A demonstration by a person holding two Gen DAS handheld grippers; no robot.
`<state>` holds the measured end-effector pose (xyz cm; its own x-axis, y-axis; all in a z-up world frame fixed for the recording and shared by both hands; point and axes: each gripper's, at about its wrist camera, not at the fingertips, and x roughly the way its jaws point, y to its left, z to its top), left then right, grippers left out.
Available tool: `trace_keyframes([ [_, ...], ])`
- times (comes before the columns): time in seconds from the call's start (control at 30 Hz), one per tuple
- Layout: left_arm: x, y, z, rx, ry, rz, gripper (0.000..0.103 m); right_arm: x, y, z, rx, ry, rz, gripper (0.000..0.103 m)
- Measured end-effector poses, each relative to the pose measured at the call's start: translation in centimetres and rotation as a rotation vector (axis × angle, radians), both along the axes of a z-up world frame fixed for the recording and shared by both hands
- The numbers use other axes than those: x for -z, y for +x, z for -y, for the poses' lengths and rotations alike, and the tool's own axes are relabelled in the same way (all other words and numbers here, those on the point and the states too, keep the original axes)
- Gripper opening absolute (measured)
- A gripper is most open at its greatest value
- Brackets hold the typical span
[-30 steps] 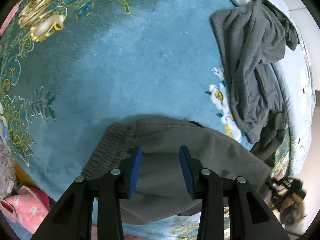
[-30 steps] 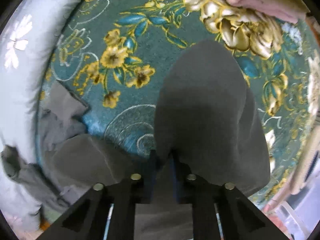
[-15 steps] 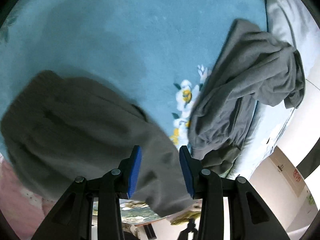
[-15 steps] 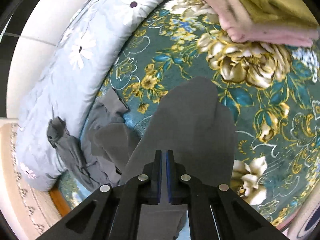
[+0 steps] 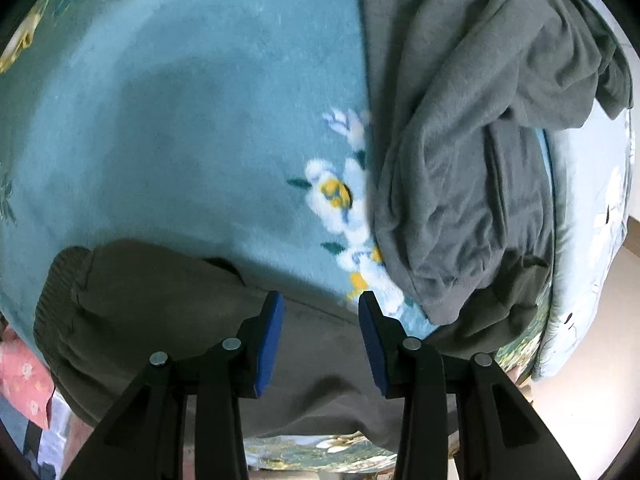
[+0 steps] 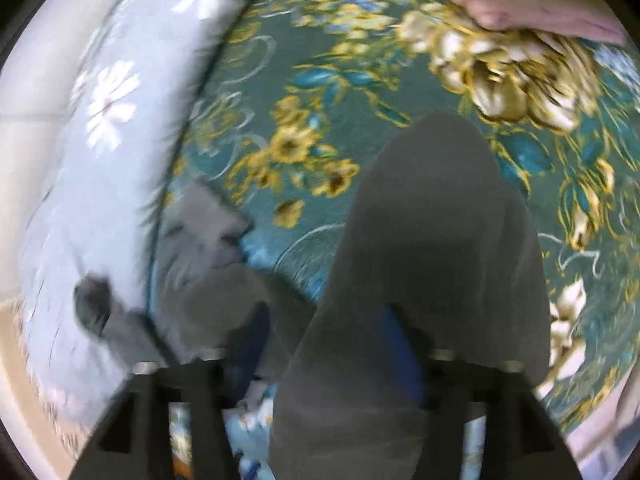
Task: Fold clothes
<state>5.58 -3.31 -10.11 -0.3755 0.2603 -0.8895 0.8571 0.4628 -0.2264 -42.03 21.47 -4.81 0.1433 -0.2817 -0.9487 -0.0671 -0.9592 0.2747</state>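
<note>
Grey-brown trousers [image 5: 160, 300] lie on the teal flowered blanket [image 5: 180, 120], with their elastic waistband at the lower left of the left wrist view. My left gripper [image 5: 320, 312] hangs just above them, its blue pads apart with nothing between. In the blurred right wrist view one trouser leg [image 6: 432, 220] stretches away from my right gripper [image 6: 326, 320]. Its jaws are opening; the cloth lies between them and over the right finger, and the pads are not pressing it. A crumpled grey garment [image 5: 460, 140] lies to the right of the trousers.
A pale blue quilt with white flowers [image 6: 100, 120] runs along the blanket's edge, and the grey garment [image 6: 204, 224] rests against it. Folded pink and yellow cloth [image 6: 520, 8] sits at the far right. A pink patterned cloth [image 5: 20, 372] shows beyond the near edge.
My right gripper was shut on the trouser leg and has now spread its jaws. The left gripper has swung across the blanket and stands lower over the trousers, its gap unchanged.
</note>
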Motion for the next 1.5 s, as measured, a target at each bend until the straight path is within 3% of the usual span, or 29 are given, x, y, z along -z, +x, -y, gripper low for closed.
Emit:
trace_keyframes([
  [0.27, -1.0, 2.5, -0.5, 0.038, -0.038, 0.042, 0.04, 2.7, -0.6, 4.2, -0.132, 0.372, -0.032, 0.06],
  [0.33, -0.9, 3.4, -0.8, 0.022, -0.023, 0.043, 0.04, 3.2, -0.6, 4.3, -0.142, 0.4, -0.015, 0.037],
  [0.4, -0.7, 4.2, -1.3, -0.018, 0.0, 0.027, 0.04, 3.7, -0.5, 3.7, -0.131, 0.366, 0.03, 0.014],
  [0.47, -0.4, 5.0, -1.8, -0.067, 0.032, 0.002, 0.04, 3.7, -0.4, 3.1, -0.129, 0.314, 0.047, 0.007],
  [0.63, 1.0, 5.1, -3.3, -0.261, 0.116, -0.162, 0.04, 0.7, -0.3, 1.3, -0.15, 0.074, -0.033, 0.005],
  [0.73, 2.1, 3.7, -3.8, -0.33, 0.183, -0.201, 0.04, -1.8, 0.2, -0.3, -0.179, -0.034, -0.086, 0.004],
  [0.93, 4.3, -1.0, -3.7, -0.352, 0.279, -0.156, 0.04, -3.8, 1.8, -1.3, -0.227, -0.114, -0.109, 0.004],
  [1.03, 5.5, -2.7, -3.7, -0.353, 0.337, -0.074, 0.04, -4.1, 2.2, -1.8, -0.228, -0.134, -0.104, 0.004],
  [1.3, 6.6, -6.2, -2.2, -0.175, 0.347, 0.098, 0.04, -4.1, 2.8, -1.5, -0.266, -0.168, -0.087, 0.004],
  [1.47, 6.4, -6.0, -2.3, -0.144, 0.338, 0.115, 0.011, -4.2, 2.9, -1.7, -0.273, -0.186, -0.078, 0.004],
  [1.5, 6.3, -5.9, -2.4, -0.136, 0.331, 0.108, 0.009, -4.2, 3.0, -1.7, -0.274, -0.188, -0.076, 0.004],
])
